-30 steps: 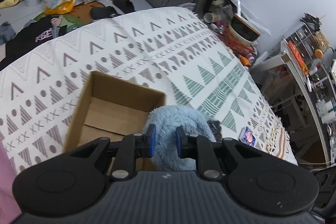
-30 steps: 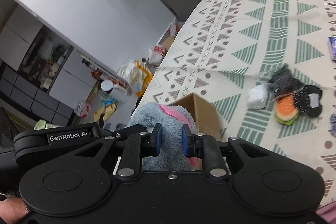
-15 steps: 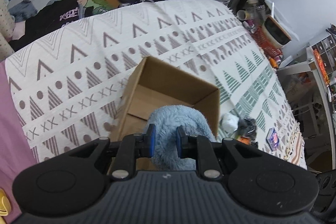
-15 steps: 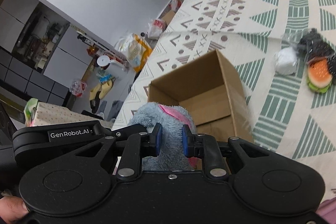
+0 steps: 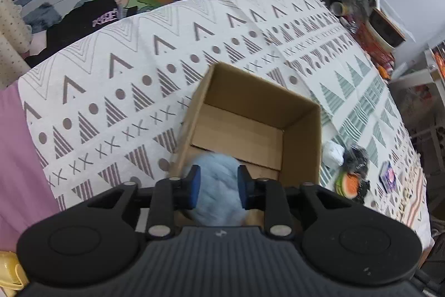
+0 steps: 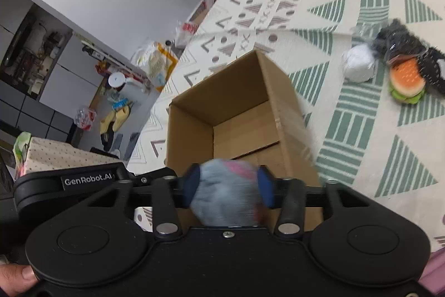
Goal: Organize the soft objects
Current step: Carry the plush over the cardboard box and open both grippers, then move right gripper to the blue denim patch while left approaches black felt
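Over cardboard box [image 5: 250, 113] both tools now spread, blue plush [image 5: 215, 185] released, dropping

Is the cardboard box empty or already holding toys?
Empty as far as visible: the cardboard box shows bare floor; the blue plush hides its near end.

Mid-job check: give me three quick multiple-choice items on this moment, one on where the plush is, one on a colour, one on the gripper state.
1. Where is the blue plush toy?
A. Over the open cardboard box
B. On the floor
C. Beside the burger toy

2. What colour is the patch on the plush?
A. Yellow
B. Pink
C. Green

3. How do the left gripper and right gripper stand?
A. Both spread wider than the plush
B. Both pinched flat together
C. Only the left is in view

Answers: 1 A, the box mouth lies right behind the plush in both views. 2 B, pink shows in the right wrist view. 3 A, gaps show beside the plush.
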`<state>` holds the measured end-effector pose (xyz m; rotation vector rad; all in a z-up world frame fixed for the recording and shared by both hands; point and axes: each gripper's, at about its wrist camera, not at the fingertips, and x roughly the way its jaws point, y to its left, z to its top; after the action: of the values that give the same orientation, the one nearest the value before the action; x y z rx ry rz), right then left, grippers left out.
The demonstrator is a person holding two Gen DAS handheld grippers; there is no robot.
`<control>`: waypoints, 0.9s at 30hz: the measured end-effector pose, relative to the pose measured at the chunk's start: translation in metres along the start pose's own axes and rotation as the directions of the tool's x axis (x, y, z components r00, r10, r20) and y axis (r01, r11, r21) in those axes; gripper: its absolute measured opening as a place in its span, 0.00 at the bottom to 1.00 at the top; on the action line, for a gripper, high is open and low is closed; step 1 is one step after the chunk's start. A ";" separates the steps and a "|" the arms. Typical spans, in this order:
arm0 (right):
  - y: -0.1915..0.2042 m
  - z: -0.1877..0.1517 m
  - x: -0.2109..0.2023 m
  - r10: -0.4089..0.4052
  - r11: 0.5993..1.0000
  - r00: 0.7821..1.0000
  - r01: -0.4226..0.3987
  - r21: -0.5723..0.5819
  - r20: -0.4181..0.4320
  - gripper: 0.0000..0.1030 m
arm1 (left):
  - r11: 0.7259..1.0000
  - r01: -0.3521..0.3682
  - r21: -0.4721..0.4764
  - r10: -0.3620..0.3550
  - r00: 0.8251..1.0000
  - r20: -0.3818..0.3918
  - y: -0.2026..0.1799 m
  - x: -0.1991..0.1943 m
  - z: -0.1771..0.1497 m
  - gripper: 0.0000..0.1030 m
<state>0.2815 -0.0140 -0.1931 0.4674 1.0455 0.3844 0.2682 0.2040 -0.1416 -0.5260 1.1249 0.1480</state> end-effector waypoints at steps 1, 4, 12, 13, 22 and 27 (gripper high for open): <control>-0.001 0.001 -0.002 0.000 1.000 1.000 0.000 -0.001 0.002 0.48 | 1.000 0.010 0.004 -0.010 1.000 -0.003 -0.002 -0.002 -0.001 0.34; -0.007 0.004 -0.013 0.013 1.000 1.000 -0.013 0.005 0.009 0.52 | 1.000 -0.003 0.026 0.003 1.000 0.012 -0.011 -0.010 -0.004 0.51; -0.018 0.014 -0.049 0.007 1.000 0.995 -0.007 -0.007 0.103 0.80 | 0.995 -0.050 0.085 0.042 0.994 0.098 -0.040 -0.029 -0.009 0.75; -0.021 0.015 -0.052 0.007 1.000 0.994 -0.006 -0.005 0.110 0.83 | 0.994 -0.057 0.088 0.048 0.993 0.107 -0.044 -0.031 -0.010 0.76; -0.055 0.028 -0.085 -0.036 0.999 0.983 0.038 -0.005 0.179 0.95 | 0.996 -0.061 0.071 0.051 0.990 0.131 -0.076 -0.036 -0.020 0.76; -0.078 0.033 -0.104 -0.043 0.999 0.973 0.047 -0.013 0.226 0.99 | 0.988 -0.089 0.127 0.069 0.986 0.151 -0.105 -0.035 -0.030 0.76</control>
<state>0.2700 -0.1389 -0.1452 0.4587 0.8303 0.2925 0.2671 0.1038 -0.0862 -0.3457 1.0045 0.1766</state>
